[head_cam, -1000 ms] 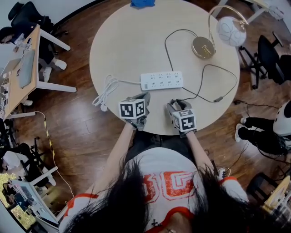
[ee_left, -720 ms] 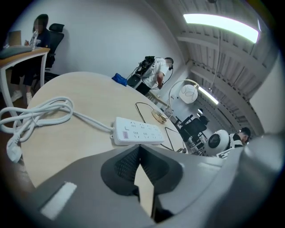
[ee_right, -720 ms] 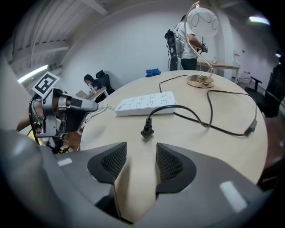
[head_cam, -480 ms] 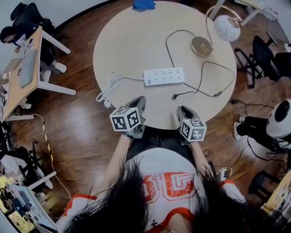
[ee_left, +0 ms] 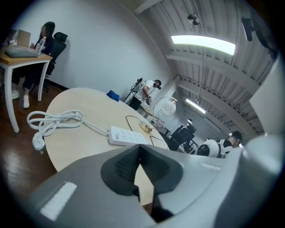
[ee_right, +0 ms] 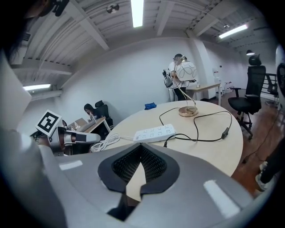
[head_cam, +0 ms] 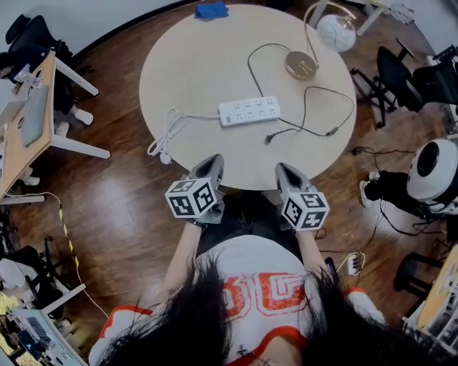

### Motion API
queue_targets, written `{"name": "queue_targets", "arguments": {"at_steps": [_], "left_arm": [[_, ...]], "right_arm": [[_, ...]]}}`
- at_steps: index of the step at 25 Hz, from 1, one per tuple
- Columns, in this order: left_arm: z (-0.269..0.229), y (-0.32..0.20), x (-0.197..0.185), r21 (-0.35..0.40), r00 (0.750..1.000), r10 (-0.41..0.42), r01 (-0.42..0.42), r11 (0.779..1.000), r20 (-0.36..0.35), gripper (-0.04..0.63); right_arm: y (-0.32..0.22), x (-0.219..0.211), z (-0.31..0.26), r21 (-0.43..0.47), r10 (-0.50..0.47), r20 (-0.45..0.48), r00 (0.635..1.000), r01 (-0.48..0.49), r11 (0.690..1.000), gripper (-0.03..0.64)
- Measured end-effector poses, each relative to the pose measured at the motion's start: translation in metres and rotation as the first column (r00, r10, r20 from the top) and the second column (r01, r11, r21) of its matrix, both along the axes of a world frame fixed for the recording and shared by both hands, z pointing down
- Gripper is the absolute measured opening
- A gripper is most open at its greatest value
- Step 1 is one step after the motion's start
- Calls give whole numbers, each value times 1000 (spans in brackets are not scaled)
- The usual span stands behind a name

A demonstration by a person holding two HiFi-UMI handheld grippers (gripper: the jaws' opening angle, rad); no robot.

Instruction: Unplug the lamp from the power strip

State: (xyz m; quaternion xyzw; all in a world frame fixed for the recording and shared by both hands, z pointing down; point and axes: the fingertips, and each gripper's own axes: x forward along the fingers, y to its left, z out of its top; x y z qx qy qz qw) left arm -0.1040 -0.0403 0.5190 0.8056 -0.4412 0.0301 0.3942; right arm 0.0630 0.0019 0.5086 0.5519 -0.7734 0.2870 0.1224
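Note:
The white power strip (head_cam: pixel 249 111) lies in the middle of the round table (head_cam: pixel 193 64), and its own white cord (head_cam: pixel 166 136) is coiled at the left edge. The lamp stands at the far right on a brass base (head_cam: pixel 300 64), topped by a white globe (head_cam: pixel 335 32). Its black cord (head_cam: pixel 343 107) loops round to a plug (head_cam: pixel 269 138) that lies loose on the table, just in front of the strip and not in a socket. My left gripper (head_cam: pixel 213 163) and right gripper (head_cam: pixel 283 170) hang at the near table edge, both shut and empty. The strip (ee_right: pixel 154 132) and loose plug (ee_right: pixel 165 144) also show in the right gripper view.
A blue cloth (head_cam: pixel 212 10) sits at the table's far edge. A wooden desk (head_cam: pixel 28 121) stands to the left, black office chairs (head_cam: pixel 401 78) and a white round machine (head_cam: pixel 433 168) to the right. Cables trail on the floor at right. People are beyond the table.
Both grippers have drawn back from the tabletop to its near edge. The lamp's plug, by the right gripper's tip before, now lies free on the table.

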Motion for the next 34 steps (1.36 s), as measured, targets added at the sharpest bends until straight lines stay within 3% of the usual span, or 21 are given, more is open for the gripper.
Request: {"name": "queue_targets", "arguments": {"at_steps": [13, 34], "left_arm": [[-46, 13, 12, 124, 1000, -21, 21, 992, -1, 0], [-61, 64, 47, 153, 997, -69, 66, 986, 17, 0]], "right_arm": [[-9, -8, -37, 67, -91, -32, 995, 92, 993, 0], [38, 20, -46, 106, -147, -9, 989, 147, 983, 0]]}}
